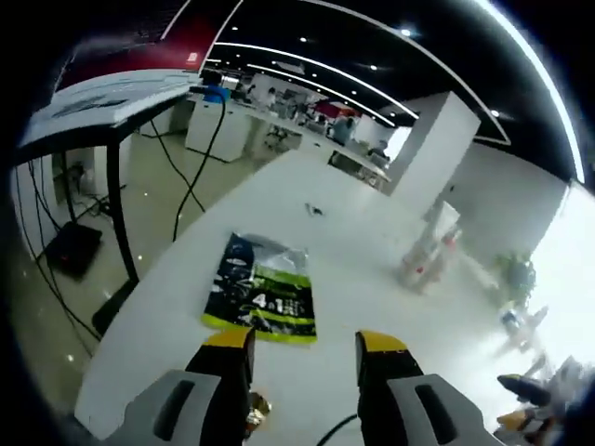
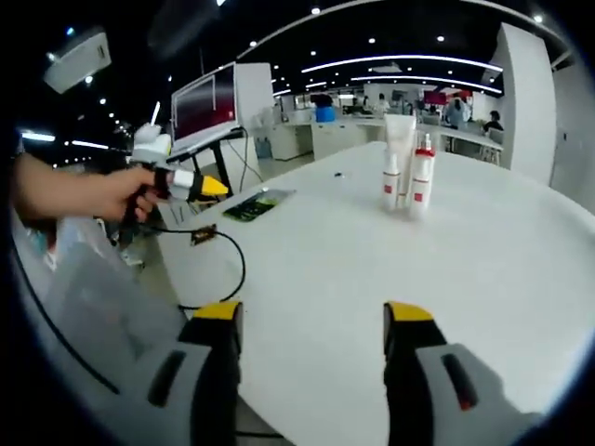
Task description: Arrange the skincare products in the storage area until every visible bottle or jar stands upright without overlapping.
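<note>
White and long, the table (image 2: 483, 279) runs through an open office with ceiling light strips and desks at the back.

From the right gripper view, three products stand upright in a tight cluster toward the far right part of the table: a tall white tube (image 2: 401, 149), a small white bottle (image 2: 391, 181) with a red mark in front of it, and a second bottle (image 2: 421, 177) with a red band, touching or nearly touching one another. Whether they overlap cannot be told. Near the far left edge lies a flat dark-and-green packet (image 2: 251, 205). A black cable (image 2: 228, 255) loops over that edge. The right gripper (image 2: 311, 321) hovers over bare table near the front edge, jaws spread wide, grasping nothing. A hand (image 2: 107, 193) holds the left gripper (image 2: 212, 187) out past the left edge; from here its jaw state cannot be told.

In the left gripper view, the packet (image 1: 261, 288) lies just beyond the left gripper (image 1: 302, 342), whose yellow-tipped jaws stand apart with nothing between them. The products (image 1: 429, 249) appear blurred, far along the table. A monitor stand (image 1: 116, 186) rises beside the left edge, and a small dark object (image 1: 316, 210) sits farther down the table.
</note>
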Demonstrator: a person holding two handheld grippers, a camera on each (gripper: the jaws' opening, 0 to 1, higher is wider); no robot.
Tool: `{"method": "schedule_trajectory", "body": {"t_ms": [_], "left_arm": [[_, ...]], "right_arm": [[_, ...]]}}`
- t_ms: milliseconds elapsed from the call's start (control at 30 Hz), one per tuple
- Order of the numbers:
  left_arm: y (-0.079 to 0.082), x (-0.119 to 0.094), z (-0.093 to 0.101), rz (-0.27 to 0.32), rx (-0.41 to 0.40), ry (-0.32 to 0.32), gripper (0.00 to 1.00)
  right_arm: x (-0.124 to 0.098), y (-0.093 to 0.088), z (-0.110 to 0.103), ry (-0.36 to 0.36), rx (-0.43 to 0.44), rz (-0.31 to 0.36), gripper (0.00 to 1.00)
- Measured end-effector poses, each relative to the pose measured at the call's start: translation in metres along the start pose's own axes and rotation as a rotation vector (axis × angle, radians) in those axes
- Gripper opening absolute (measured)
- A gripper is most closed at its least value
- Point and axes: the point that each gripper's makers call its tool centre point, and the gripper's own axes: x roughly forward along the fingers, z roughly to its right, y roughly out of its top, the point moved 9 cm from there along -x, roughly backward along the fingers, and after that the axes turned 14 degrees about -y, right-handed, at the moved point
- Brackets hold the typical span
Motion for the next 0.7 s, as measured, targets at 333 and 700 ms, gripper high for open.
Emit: {"method": "schedule_trajectory", "body": {"t_ms": [333, 700], "left_arm": [[-0.001, 0.032, -0.025, -0.108, 0.067, 0.083, 0.51], [0.010, 0.046, -0.029, -0.205, 0.212, 0.130, 0.28]], "right_arm": [[-0.002, -0.003, 0.002, -0.003, -0.026, -0.030, 0.61], [0.001, -0.006, -0.002, 0.008, -0.063, -0.050, 0.60]]}}
